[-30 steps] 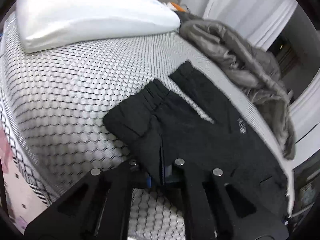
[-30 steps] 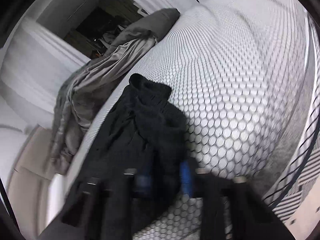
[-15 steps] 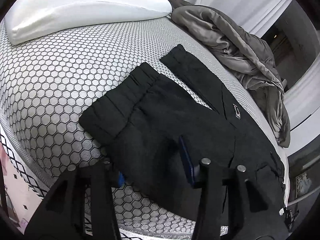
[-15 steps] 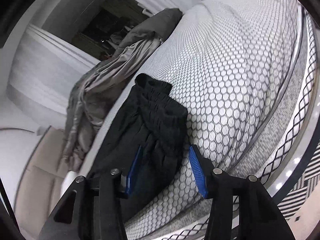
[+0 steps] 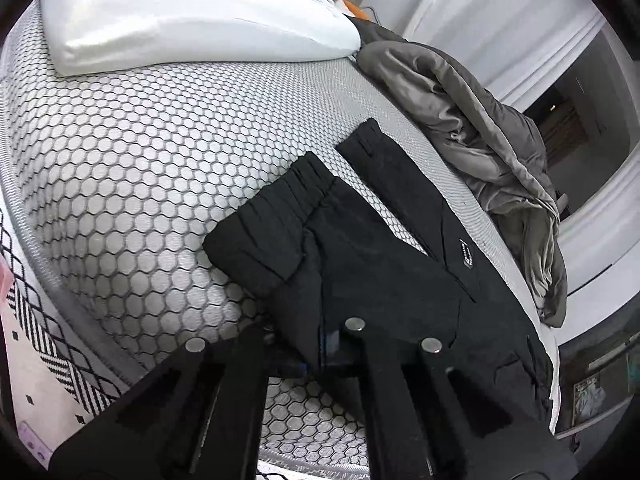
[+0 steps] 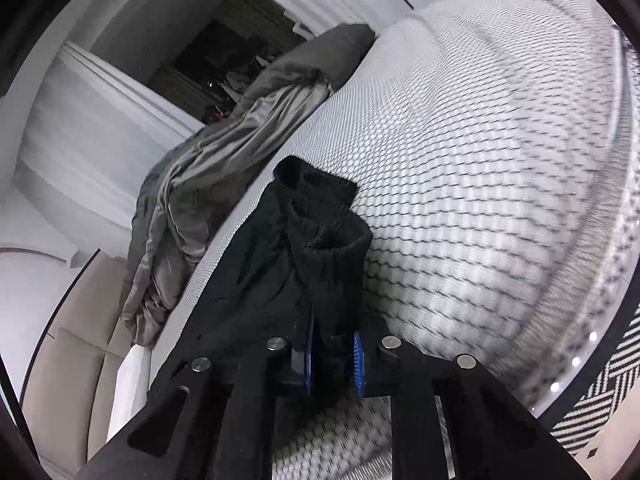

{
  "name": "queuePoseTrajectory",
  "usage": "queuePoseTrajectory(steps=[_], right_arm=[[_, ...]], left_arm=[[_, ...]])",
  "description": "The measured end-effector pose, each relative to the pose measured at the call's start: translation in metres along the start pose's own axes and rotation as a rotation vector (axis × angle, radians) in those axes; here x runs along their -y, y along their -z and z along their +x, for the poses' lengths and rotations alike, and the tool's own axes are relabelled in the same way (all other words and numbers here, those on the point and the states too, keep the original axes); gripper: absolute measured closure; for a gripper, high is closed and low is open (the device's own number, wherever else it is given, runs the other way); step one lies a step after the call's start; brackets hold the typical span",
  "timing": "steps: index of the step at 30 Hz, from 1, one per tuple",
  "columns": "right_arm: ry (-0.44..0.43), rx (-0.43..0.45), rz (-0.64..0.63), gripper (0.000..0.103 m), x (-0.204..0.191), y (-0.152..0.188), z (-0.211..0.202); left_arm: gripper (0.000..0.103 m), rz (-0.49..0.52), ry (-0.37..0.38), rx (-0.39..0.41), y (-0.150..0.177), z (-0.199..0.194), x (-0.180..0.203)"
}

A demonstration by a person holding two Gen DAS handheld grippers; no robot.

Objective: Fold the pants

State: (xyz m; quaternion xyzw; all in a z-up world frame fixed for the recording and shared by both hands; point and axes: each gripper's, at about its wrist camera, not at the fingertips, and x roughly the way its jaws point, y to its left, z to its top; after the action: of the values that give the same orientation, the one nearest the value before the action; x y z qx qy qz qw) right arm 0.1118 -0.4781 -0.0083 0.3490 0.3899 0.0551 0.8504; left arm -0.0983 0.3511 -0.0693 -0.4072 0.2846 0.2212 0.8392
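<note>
My left hand-held gripper (image 5: 320,346) just closed, pinching black pants (image 5: 384,264) on the bed (image 5: 160,168), my right hand-held gripper (image 6: 334,354) just closed, clamping their bunched cloth

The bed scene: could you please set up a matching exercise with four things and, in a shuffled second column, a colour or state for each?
Things:
1. pants
2. pillow
3. blanket
4. right gripper

Descriptions:
A. white, at the head of the bed
B. grey, crumpled along the far edge
C. shut on black fabric
D. black, spread on the honeycomb cover

Pairs: 1-D, 2-A, 3-B, 4-C
</note>
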Motion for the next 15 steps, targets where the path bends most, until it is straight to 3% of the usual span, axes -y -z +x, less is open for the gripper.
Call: queuePoseTrajectory(steps=[3, 9, 15], right_arm=[[-0.012, 0.004, 0.012, 0.089, -0.001, 0.000, -0.003], [-0.057, 0.117, -0.013, 0.089, -0.039, -0.016, -0.027], [-0.038, 0.183, -0.060, 0.089, -0.096, -0.055, -0.015]], left_arm=[[0.103, -0.006, -0.008, 0.004, -0.003, 0.001, 0.003], [0.103, 0.014, -0.001, 0.048, -0.025, -0.013, 0.032], [0.103, 0.082, -0.019, 0.095, -0.074, -0.016, 0.092]])
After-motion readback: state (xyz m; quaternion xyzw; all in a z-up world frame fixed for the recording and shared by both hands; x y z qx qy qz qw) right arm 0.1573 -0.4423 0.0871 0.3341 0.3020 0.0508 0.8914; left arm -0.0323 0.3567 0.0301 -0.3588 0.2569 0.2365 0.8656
